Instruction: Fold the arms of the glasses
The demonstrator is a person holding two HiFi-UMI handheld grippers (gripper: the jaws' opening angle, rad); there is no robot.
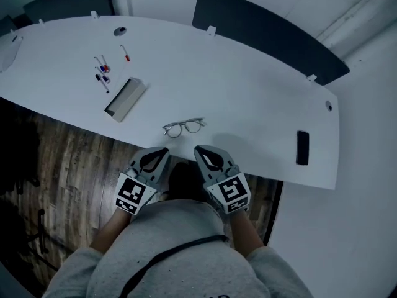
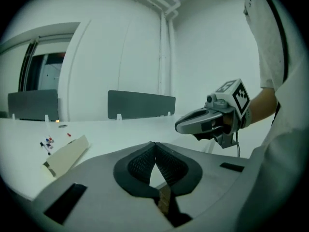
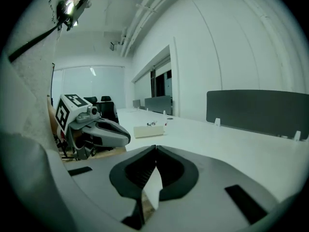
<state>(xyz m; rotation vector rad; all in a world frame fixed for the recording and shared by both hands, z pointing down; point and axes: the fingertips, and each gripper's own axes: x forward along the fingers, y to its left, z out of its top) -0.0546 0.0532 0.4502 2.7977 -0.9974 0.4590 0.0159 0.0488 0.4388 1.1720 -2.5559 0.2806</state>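
A pair of thin-framed glasses (image 1: 183, 127) lies on the white table (image 1: 248, 92) near its front edge. Whether the arms are folded is hard to make out at this size. My left gripper (image 1: 156, 154) is held close to the person's body, just short of the table edge, below and left of the glasses. Its jaws are shut with nothing between them, as the left gripper view shows (image 2: 153, 145). My right gripper (image 1: 205, 152) is beside it, below and right of the glasses, also shut and empty (image 3: 155, 149). Each gripper shows in the other's view.
A beige open box (image 1: 125, 98) lies left of the glasses, with several small markers (image 1: 102, 72) behind it. A black phone (image 1: 302, 147) rests at the right end. Dark divider panels (image 1: 267, 33) stand along the far edge. Wooden floor (image 1: 68, 172) is below the near edge.
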